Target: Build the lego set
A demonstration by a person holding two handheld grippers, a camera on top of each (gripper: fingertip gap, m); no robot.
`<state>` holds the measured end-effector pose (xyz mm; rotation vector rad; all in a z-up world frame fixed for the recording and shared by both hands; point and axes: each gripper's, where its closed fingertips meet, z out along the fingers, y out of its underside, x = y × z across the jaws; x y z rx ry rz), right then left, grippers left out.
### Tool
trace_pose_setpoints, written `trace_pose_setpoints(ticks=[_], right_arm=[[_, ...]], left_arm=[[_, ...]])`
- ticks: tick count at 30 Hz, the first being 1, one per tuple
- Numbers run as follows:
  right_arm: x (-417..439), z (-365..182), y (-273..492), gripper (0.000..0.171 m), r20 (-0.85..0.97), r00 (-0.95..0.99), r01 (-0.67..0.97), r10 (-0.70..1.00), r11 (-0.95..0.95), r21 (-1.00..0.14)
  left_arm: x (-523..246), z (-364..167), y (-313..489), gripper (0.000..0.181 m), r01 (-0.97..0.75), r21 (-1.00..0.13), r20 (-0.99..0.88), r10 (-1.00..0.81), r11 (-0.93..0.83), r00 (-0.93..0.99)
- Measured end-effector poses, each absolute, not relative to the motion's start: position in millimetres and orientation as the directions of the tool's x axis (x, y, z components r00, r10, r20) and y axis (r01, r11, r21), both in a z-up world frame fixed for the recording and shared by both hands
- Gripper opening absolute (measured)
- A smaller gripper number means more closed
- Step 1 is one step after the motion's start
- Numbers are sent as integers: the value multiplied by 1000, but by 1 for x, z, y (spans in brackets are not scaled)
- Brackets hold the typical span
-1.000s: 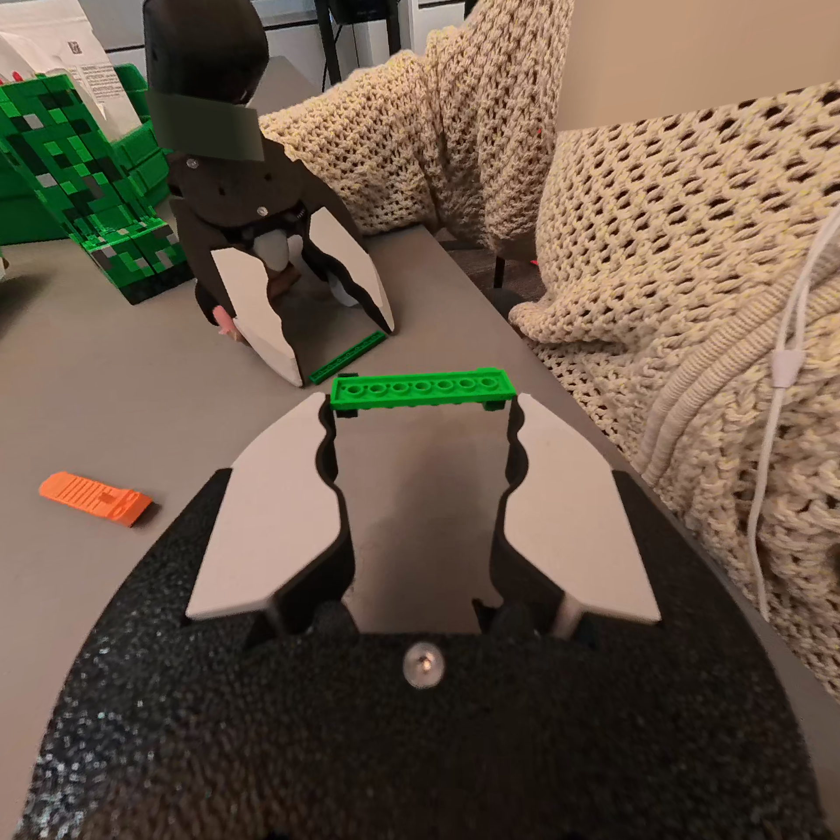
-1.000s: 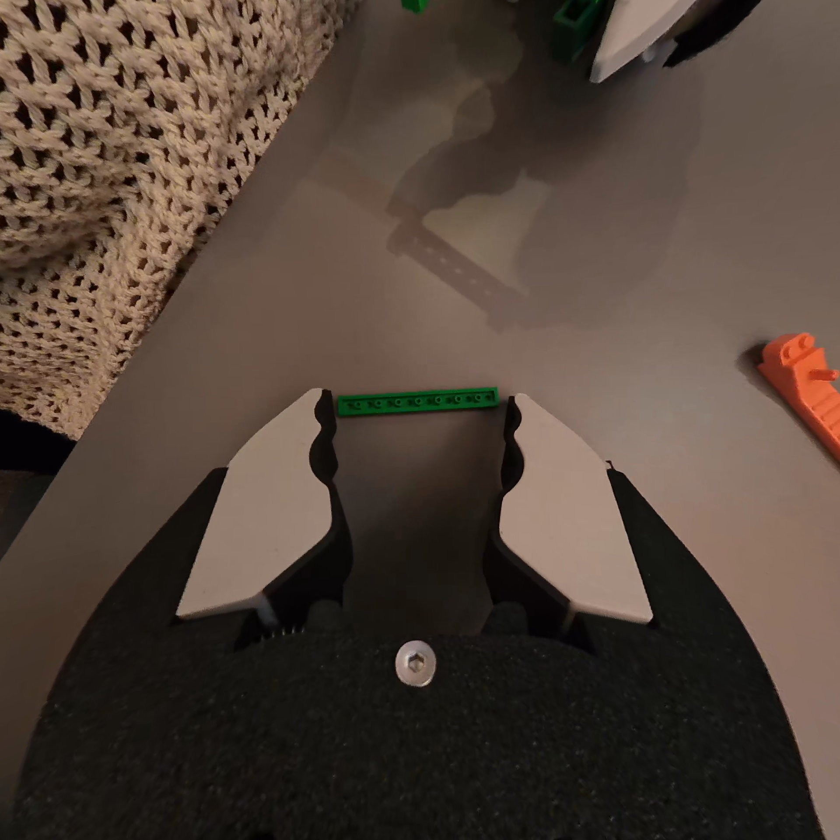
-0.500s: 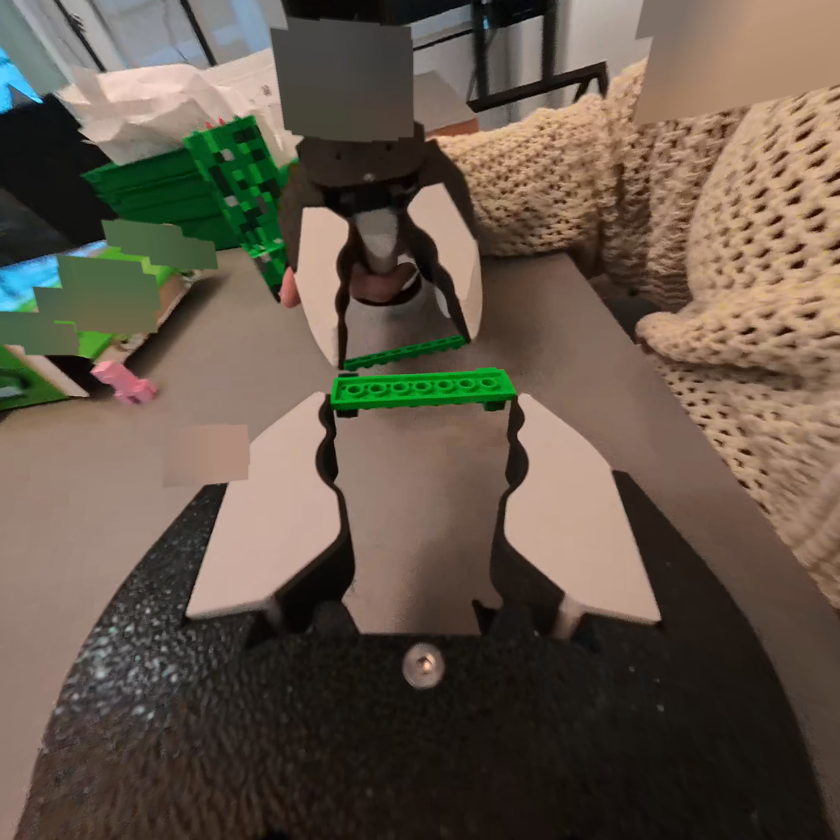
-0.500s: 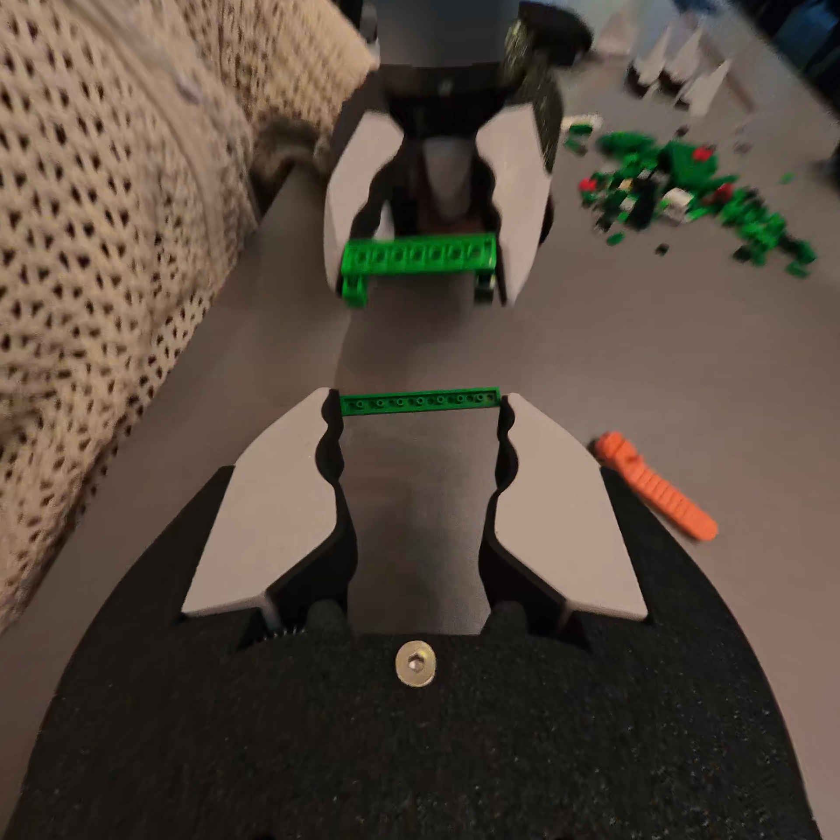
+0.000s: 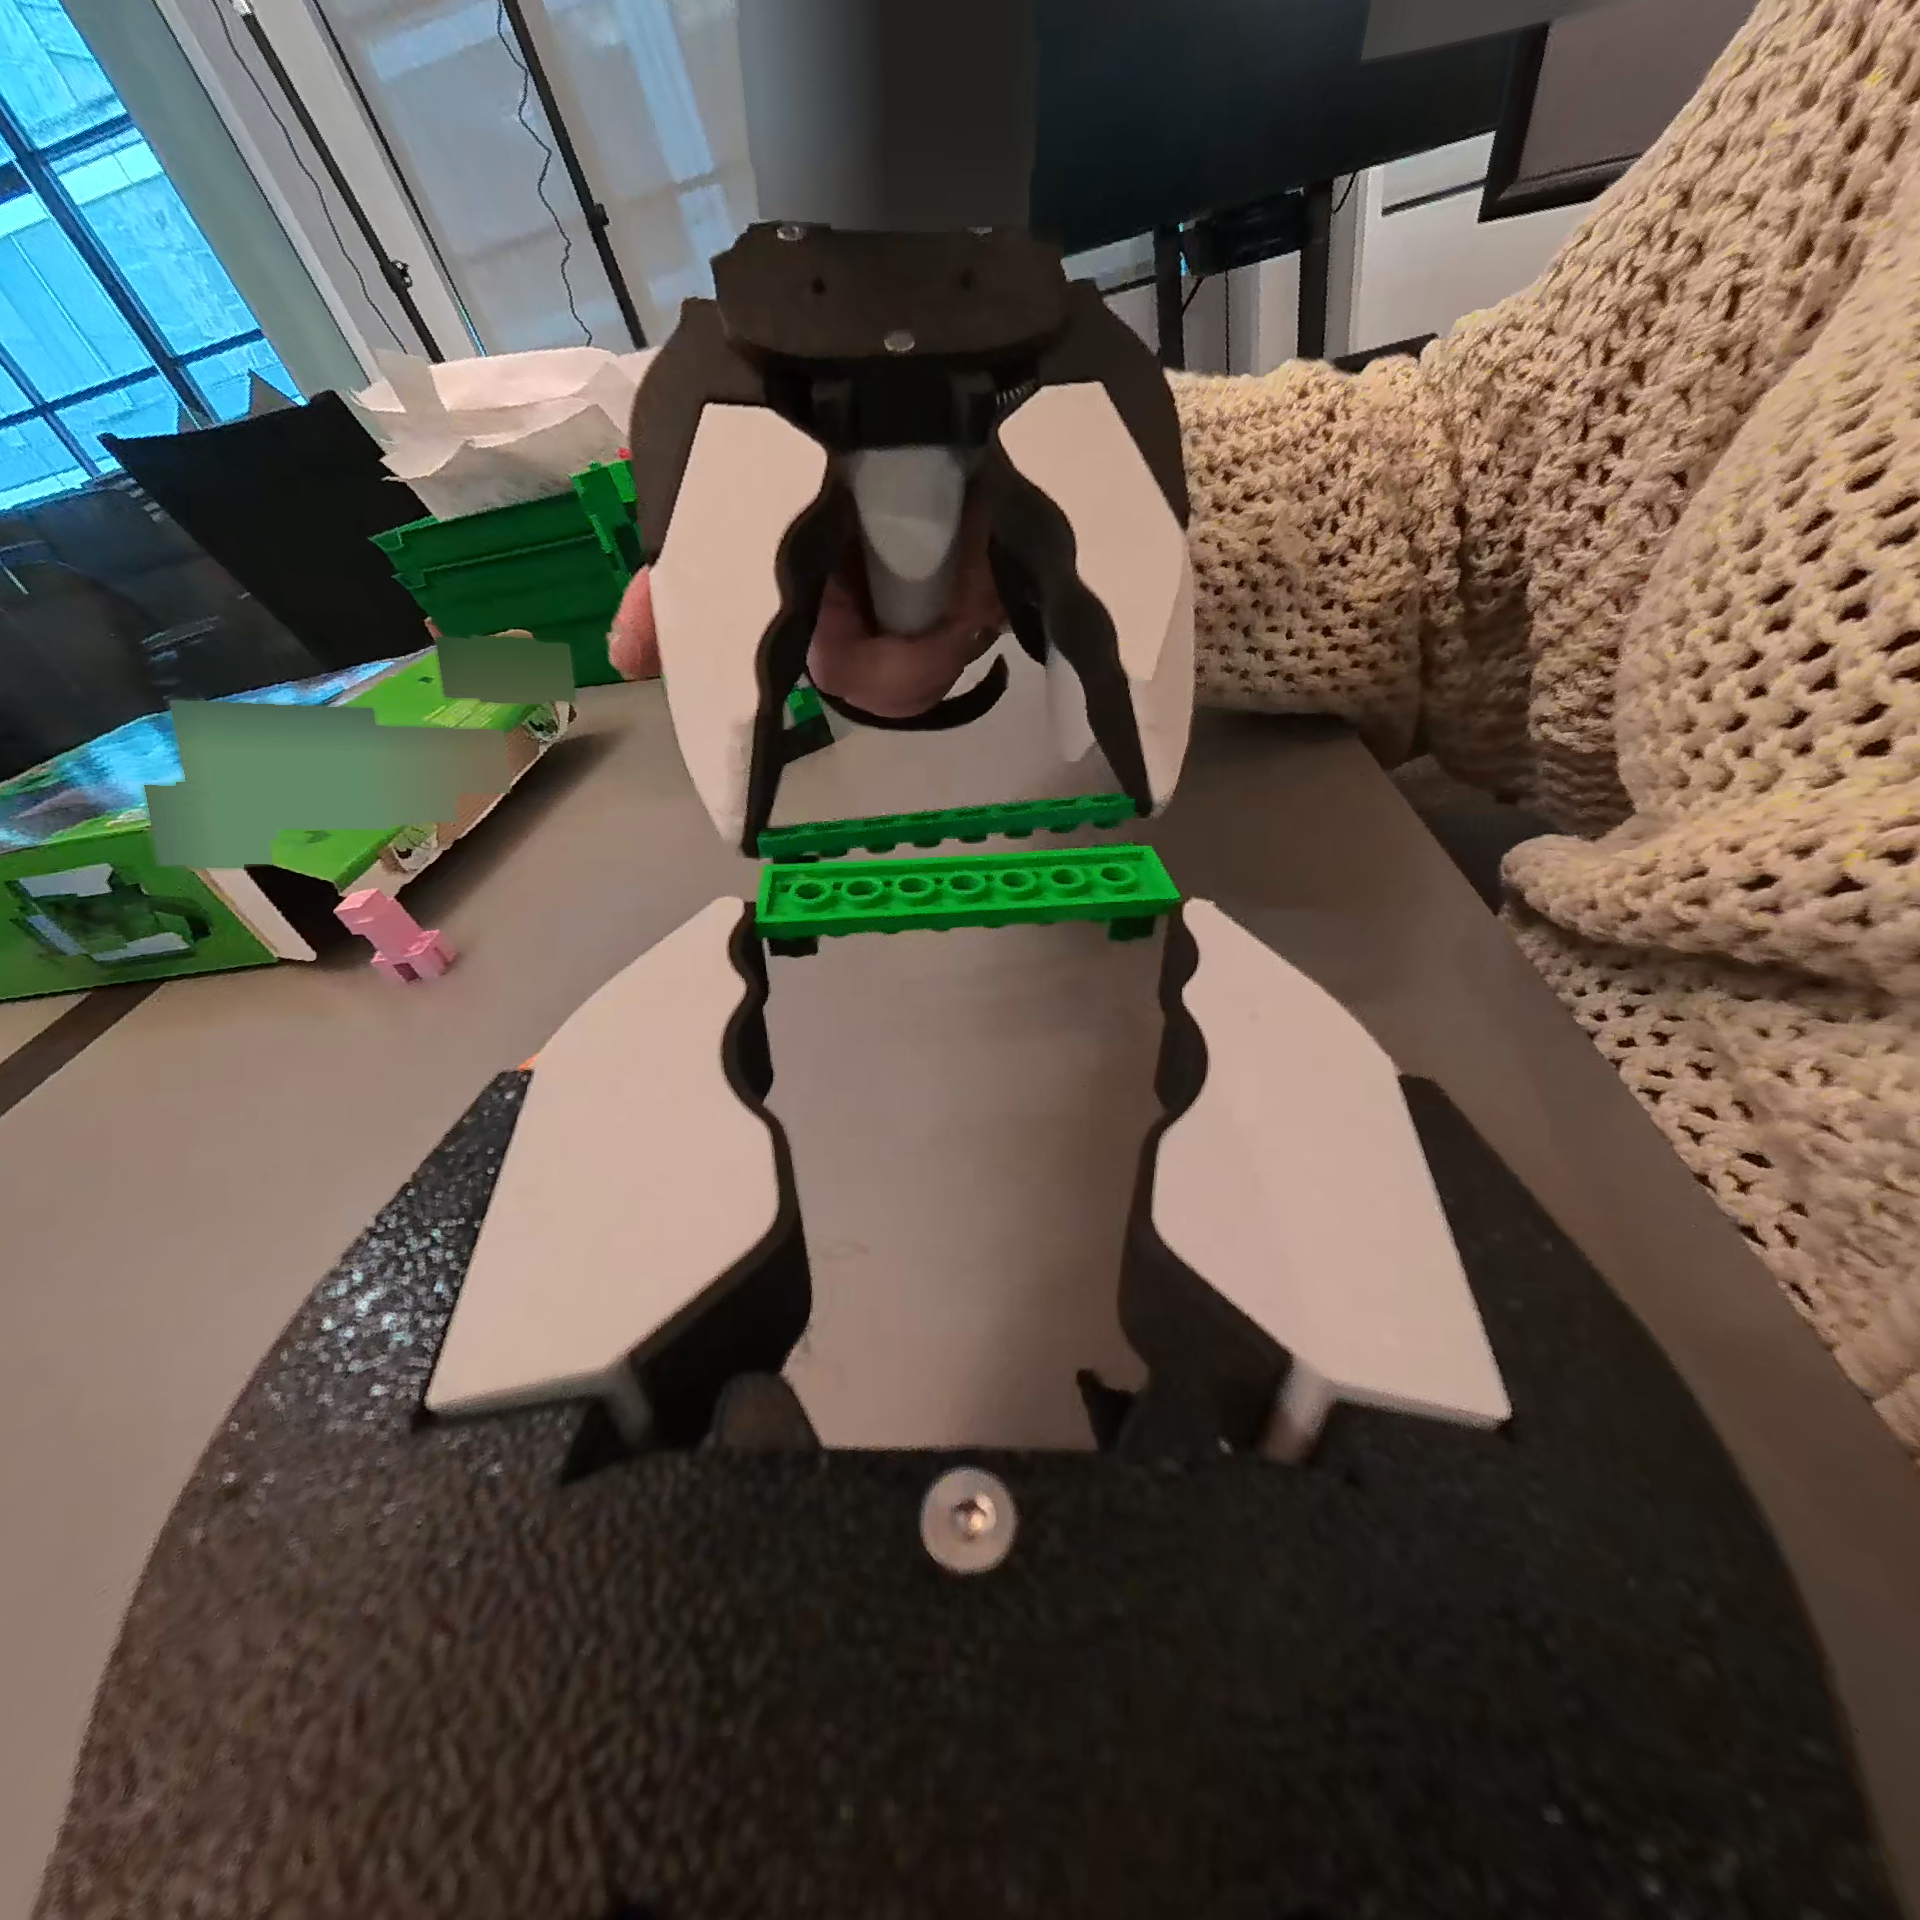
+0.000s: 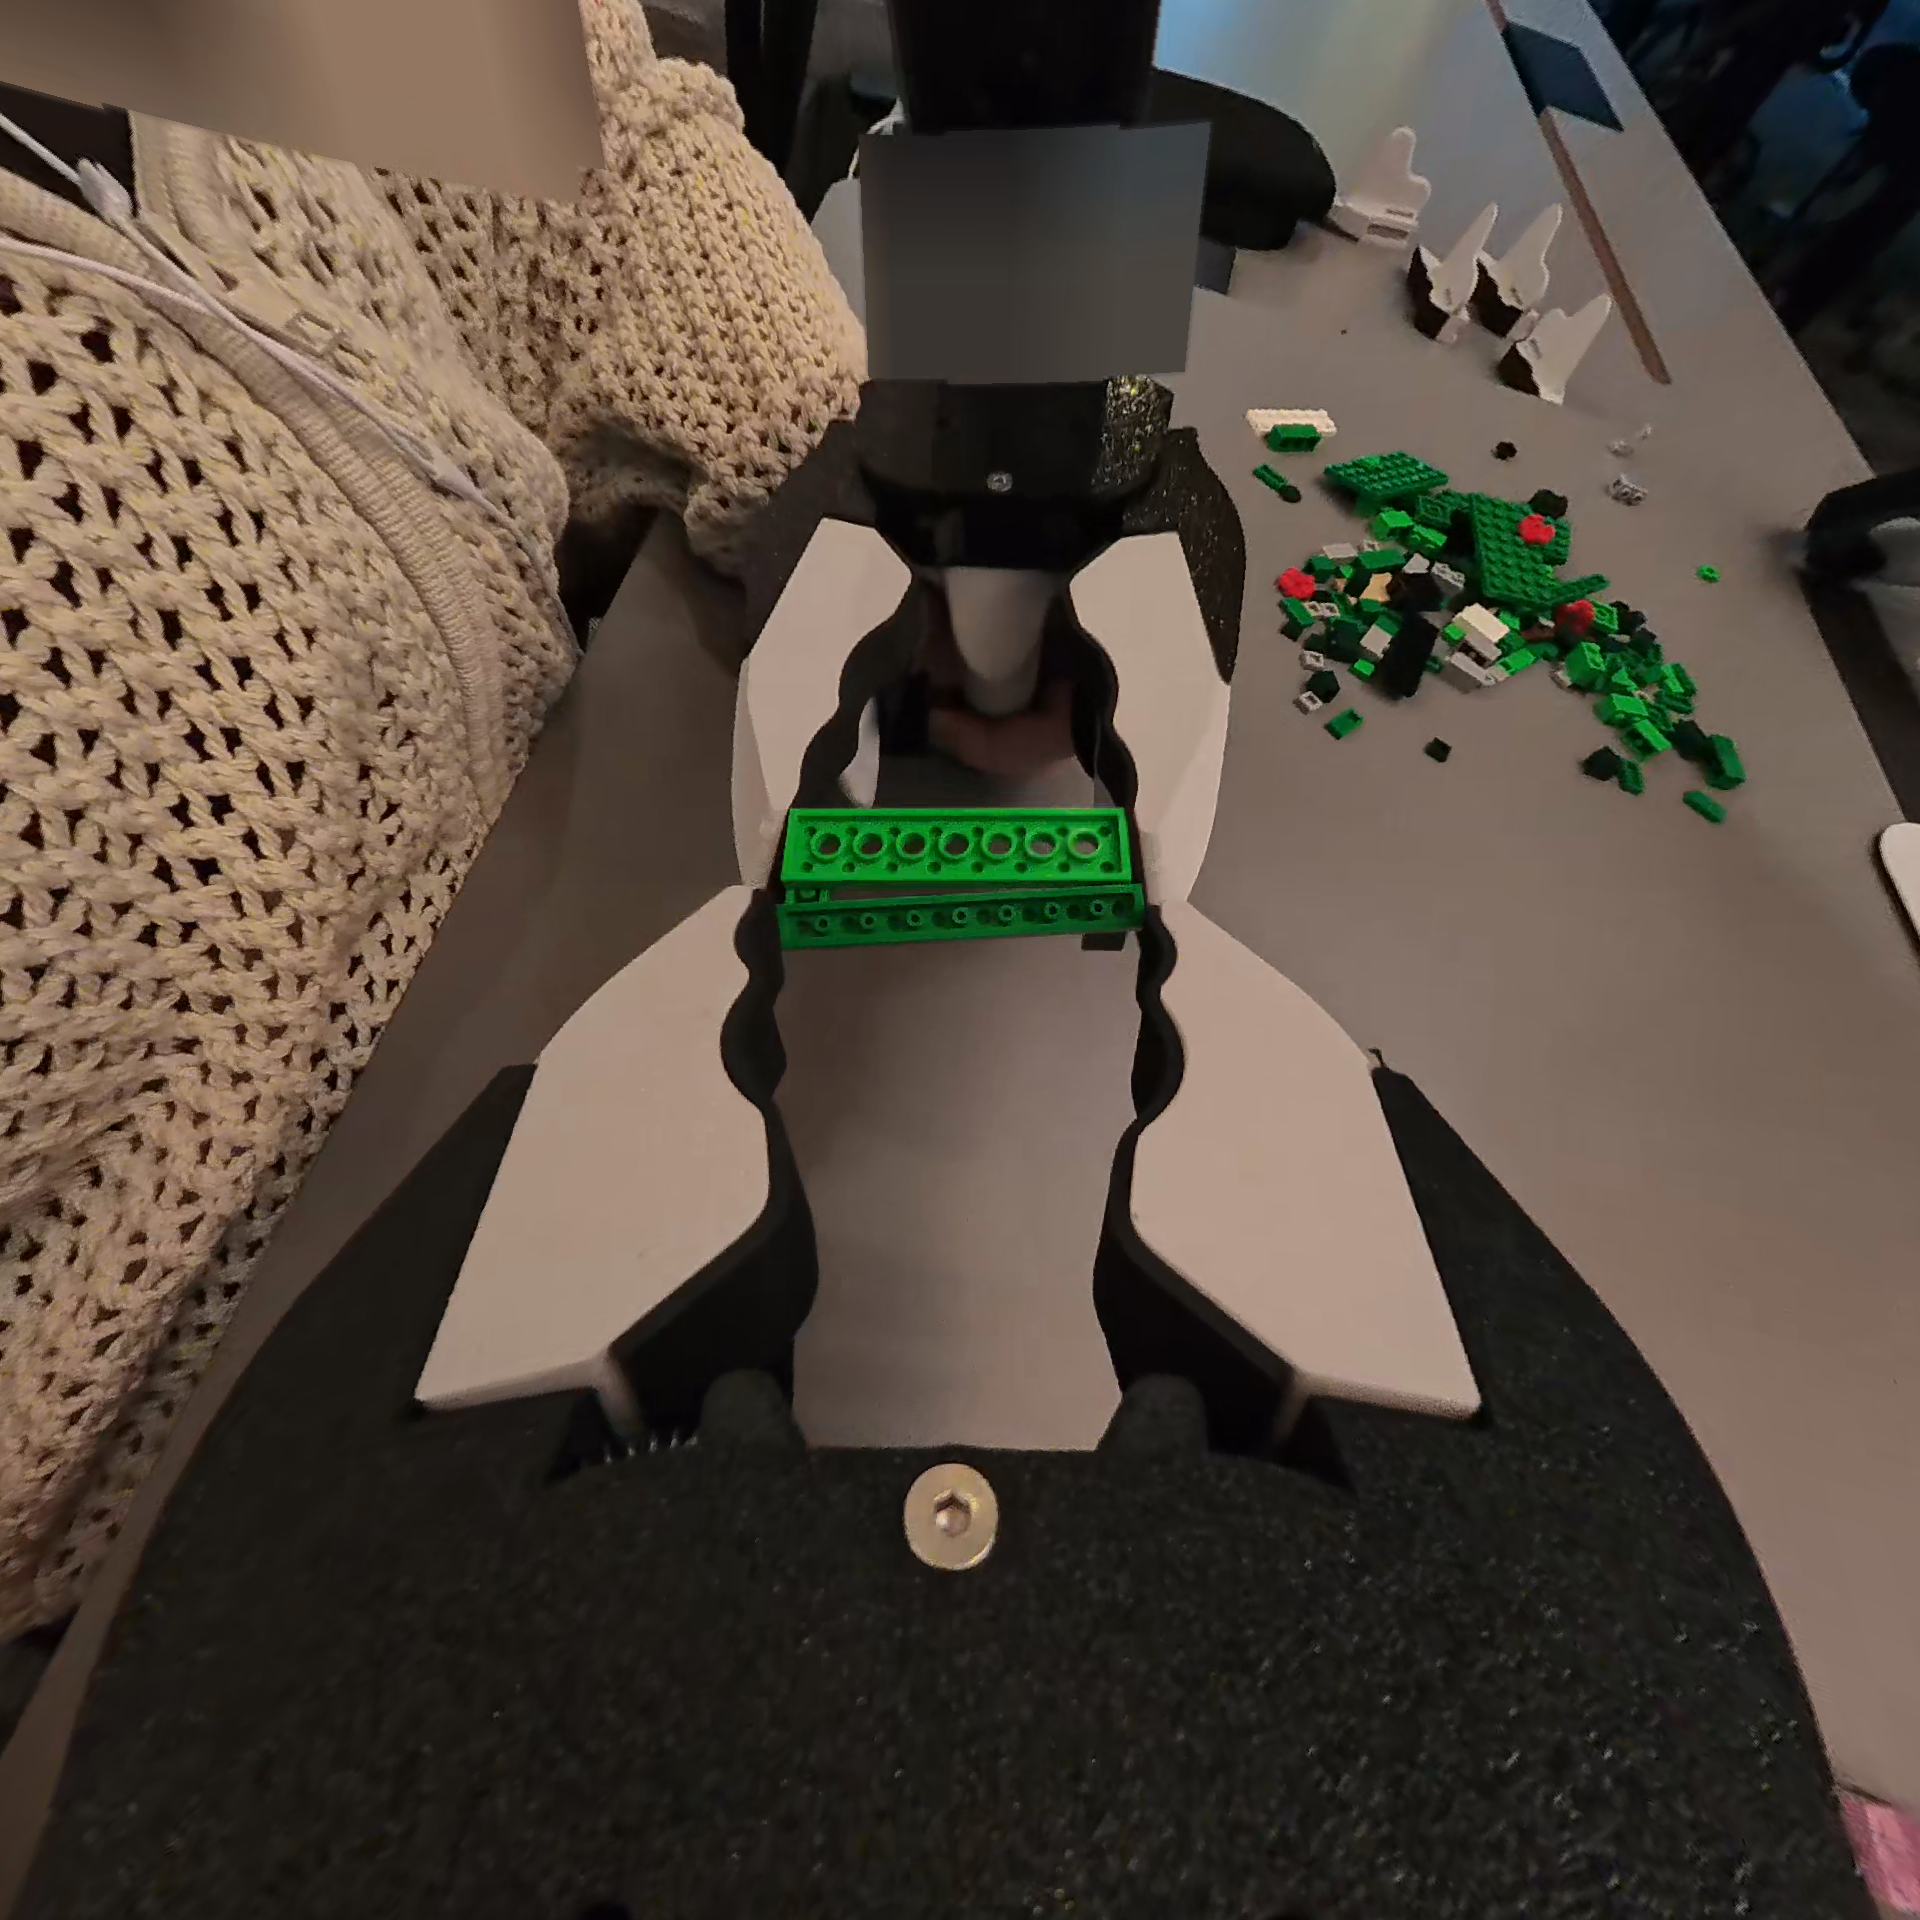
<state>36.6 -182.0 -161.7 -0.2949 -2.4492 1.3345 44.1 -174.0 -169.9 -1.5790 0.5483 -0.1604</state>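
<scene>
Both grippers now face each other nose to nose above the tabletop [image 5: 582, 1049], where a second ago they sat well apart. At centre frame in the left wrist view, the left gripper [image 5: 966, 914] is clamped on the ends of a wide green plate [image 5: 966, 896], its underside tubes turned toward the camera and two small pieces hanging beneath its ends. Just above it in that frame, the right gripper [image 5: 940, 821] pinches a narrow green strip [image 5: 940, 823] end to end, tilted slightly. In the right wrist view, the right gripper [image 6: 961, 920] shows the narrow green strip [image 6: 961, 920] lying right against the lower edge of the wide green plate [image 6: 954, 847], which the left gripper [image 6: 956, 847] carries. They look touching or very nearly so; I cannot tell whether any studs have seated.

To my eye, the approach is finished and the joining step begins: line the two lengths up, then press. A slight skew could leave one end unseated. Loose bricks [image 6: 1475, 613] wait at the upper right of that frame; a pink figure [image 5: 400, 935] stands at mid-left in the left wrist view.
</scene>
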Motion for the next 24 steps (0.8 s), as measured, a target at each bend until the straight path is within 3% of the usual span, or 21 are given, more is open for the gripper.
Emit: trace_pose_setpoints(ticks=[24], right_arm=[[30,-162,-186,66,267,-897,26,352,646,-763]], left_arm=[[41,-165,-174,73,-227,-973,-220,-413,33,884]])
